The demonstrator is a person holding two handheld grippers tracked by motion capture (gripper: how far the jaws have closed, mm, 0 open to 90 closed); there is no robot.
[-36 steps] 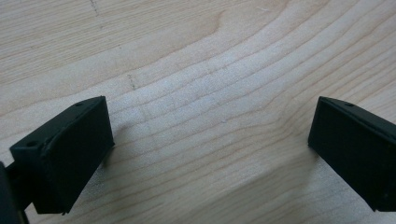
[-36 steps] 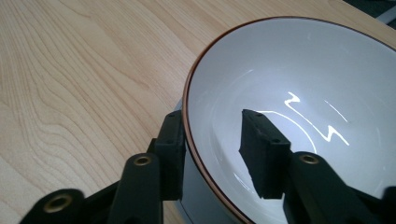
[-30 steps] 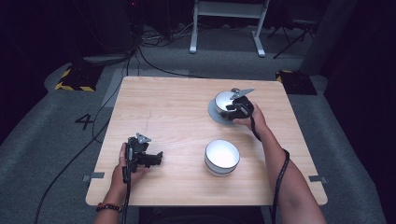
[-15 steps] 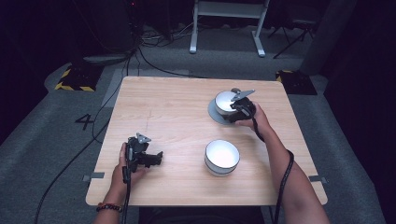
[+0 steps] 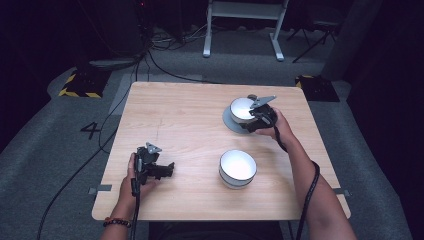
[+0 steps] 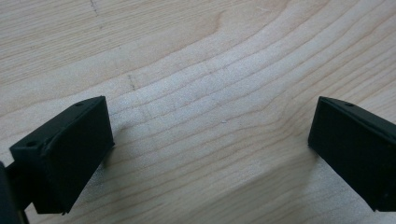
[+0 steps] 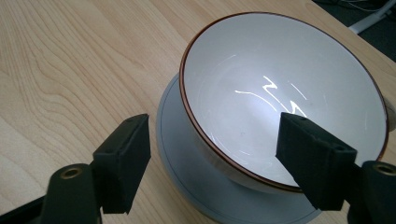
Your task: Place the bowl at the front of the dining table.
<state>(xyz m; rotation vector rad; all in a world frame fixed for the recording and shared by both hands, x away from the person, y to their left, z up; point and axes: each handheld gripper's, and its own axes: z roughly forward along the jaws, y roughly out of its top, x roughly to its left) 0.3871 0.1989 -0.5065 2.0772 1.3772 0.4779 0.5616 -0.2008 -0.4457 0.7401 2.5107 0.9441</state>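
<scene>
From above the near edge we look forward and down on the whole pale wooden table. The left gripper view presses close on bare wood grain at our seven o'clock. The right gripper view sits near the white brown-rimmed bowl on its grey plate, at one o'clock in the high view.

A pale wooden table stands on grey carpet. Beyond it at 12 o'clock is a white metal stand, with black cables snaking at 11. Yellow-and-black striped blocks sit at 10 o'clock and 2 o'clock; a painted "4" marks the floor at 9.
</scene>
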